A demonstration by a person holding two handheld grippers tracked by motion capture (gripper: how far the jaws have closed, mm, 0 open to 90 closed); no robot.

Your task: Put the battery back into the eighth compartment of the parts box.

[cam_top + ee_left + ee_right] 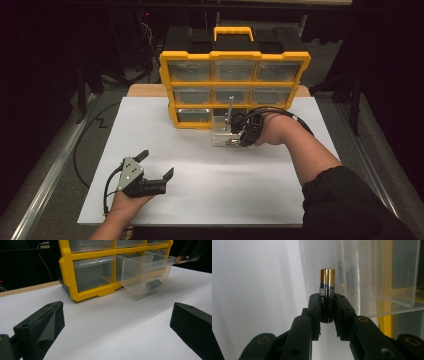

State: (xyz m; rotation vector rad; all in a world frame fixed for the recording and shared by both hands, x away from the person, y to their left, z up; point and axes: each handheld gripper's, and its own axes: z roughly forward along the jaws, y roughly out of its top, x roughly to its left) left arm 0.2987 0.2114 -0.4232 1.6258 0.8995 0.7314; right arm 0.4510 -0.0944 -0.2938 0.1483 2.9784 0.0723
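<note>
A yellow and black drawer organizer (pixel 235 82) stands at the far side of the white mat. Its bottom middle clear drawer (pixel 220 136) is pulled out onto the mat. In the left gripper view, two dark batteries (pixel 153 284) lie inside that drawer (pixel 140 267). My right gripper (pixel 241 137) hovers at the drawer's right side. In the right gripper view it (pixel 327 308) is shut on a black and gold battery (pixel 327 290), which stands up between the pads beside the drawer's clear wall (pixel 384 277). My left gripper (pixel 156 164) rests open near the front left, with nothing between its fingers (pixel 42 325).
The white mat (pixel 200 200) covers the table, with bare surface between the two hands. The other clear drawers of the organizer (pixel 93 275) are pushed in. A black cable (pixel 82 145) trails off the mat's left edge. Dark floor and metal rails surround the table.
</note>
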